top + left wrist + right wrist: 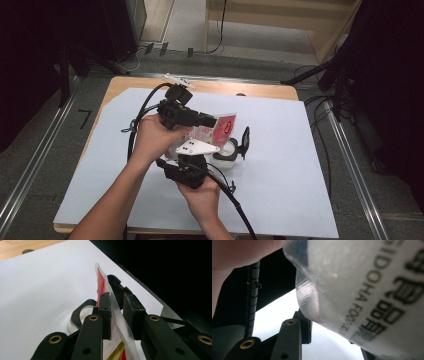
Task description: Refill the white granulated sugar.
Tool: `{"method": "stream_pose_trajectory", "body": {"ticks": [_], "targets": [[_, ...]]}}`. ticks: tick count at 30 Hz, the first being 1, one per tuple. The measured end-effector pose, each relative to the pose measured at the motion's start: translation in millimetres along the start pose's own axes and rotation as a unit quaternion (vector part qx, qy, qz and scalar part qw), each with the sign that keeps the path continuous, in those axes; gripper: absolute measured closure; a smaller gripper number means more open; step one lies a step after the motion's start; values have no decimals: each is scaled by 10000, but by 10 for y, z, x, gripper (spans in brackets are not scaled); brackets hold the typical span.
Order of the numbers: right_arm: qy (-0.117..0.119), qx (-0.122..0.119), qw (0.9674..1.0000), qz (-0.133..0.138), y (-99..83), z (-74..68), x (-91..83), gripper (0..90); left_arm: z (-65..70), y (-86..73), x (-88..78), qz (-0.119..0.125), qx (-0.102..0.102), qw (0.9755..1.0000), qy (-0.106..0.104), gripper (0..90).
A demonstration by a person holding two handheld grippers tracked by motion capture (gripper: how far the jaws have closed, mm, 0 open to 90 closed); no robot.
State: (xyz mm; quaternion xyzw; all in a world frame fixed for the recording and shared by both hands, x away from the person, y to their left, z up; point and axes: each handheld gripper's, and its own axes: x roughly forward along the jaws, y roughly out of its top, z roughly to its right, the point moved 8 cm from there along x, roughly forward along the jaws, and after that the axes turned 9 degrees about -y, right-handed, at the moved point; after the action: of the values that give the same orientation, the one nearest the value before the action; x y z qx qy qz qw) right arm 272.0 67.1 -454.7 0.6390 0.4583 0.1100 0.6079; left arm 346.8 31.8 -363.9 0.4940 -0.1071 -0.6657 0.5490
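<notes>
A red and clear plastic pouch (220, 127) hangs in the air between both grippers, above a white round container (226, 151) whose black hinged lid (245, 141) stands open. My left gripper (212, 121) reaches in from the left and is shut on the pouch's sealed edge (117, 315), seen edge-on between its pads. My right gripper (200, 141), under its grey plate (196, 147), comes up from below. In the right gripper view the printed pouch (367, 290) lies between the jaws, with the left pad (305, 328) against it. The container (76, 322) lies below the left jaws.
A white sheet (280, 165) covers most of the wooden table (260, 90), with open room right of and behind the container. Black cables (135, 125) trail from both grippers. Metal rails and dark stands run along the table's sides.
</notes>
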Motion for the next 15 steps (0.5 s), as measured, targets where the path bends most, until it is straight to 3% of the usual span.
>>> {"method": "stream_pose_trajectory", "body": {"ticks": [15], "targets": [[-13, -34, 10000, 36, -14, -3, -2, 637, 11, -9, 4, -27, 27, 10000, -28, 779]]}}
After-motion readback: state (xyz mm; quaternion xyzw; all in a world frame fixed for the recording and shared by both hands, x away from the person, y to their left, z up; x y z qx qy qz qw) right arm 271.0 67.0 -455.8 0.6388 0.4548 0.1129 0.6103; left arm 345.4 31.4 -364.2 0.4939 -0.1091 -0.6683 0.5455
